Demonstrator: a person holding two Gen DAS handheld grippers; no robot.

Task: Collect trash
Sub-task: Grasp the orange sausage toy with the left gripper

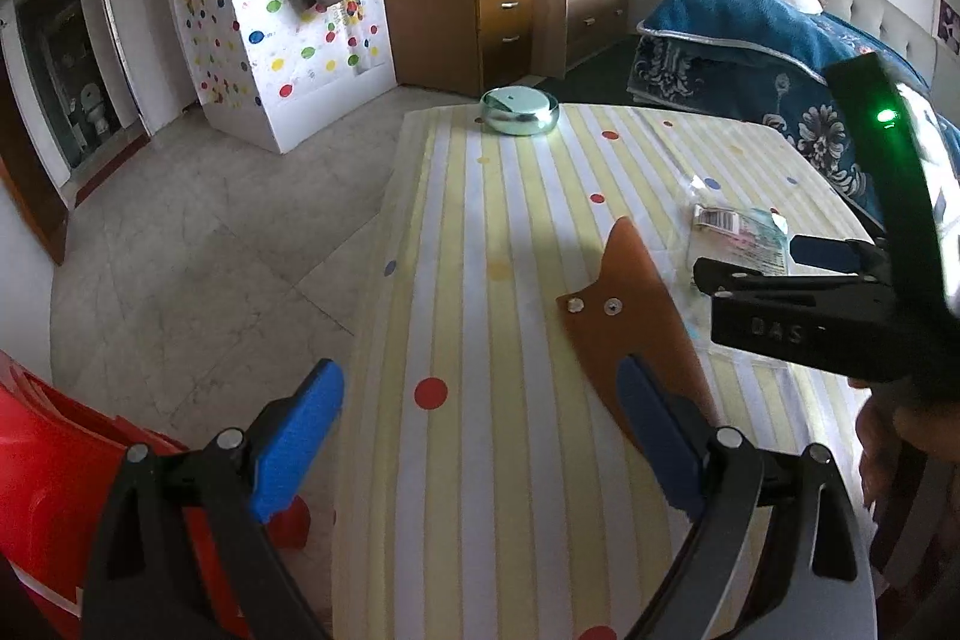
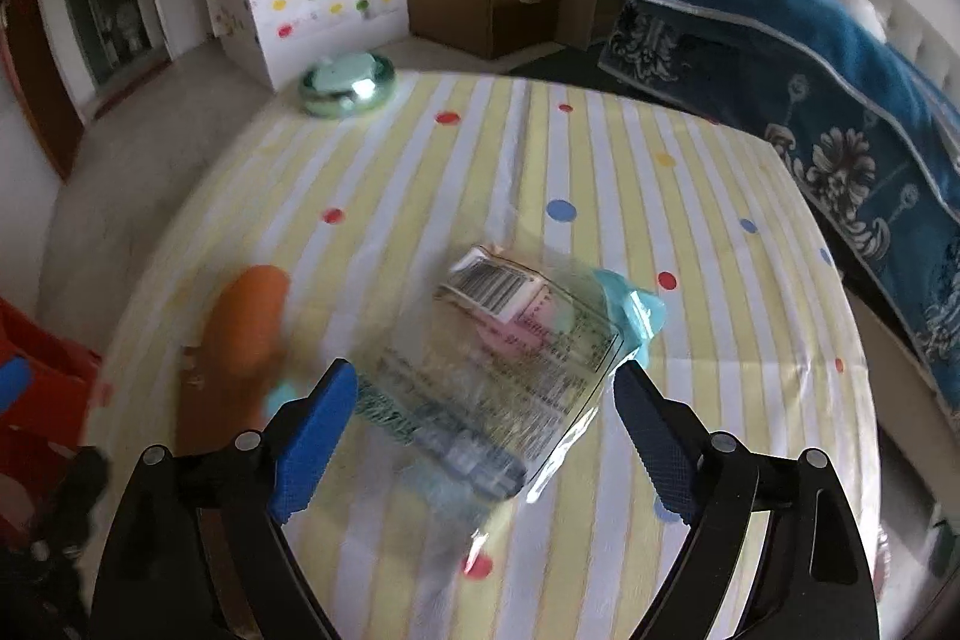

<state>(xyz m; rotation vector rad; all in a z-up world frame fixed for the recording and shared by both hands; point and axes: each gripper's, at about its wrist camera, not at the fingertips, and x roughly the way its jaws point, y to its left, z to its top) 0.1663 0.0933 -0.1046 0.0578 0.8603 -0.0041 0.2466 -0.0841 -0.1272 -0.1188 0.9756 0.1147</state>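
Crinkled clear wrapper (image 2: 510, 370), striped tablecloth (image 2: 690, 160).

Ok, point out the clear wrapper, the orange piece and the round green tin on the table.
clear wrapper (image 2: 510, 340): right wrist view, on its printed middle.
orange piece (image 1: 624, 310): left wrist view, on its flat face above the blue finger.
round green tin (image 1: 519, 111): left wrist view, on its shiny side.

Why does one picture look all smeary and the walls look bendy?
The right wrist view is smeared by motion: the clear plastic wrapper and the orange piece look fuzzy. The left wrist view is sharper, showing the wrapper's barcode and a bright shine on the round green tin. Both views use fisheye lenses, so the table edge and walls curve.
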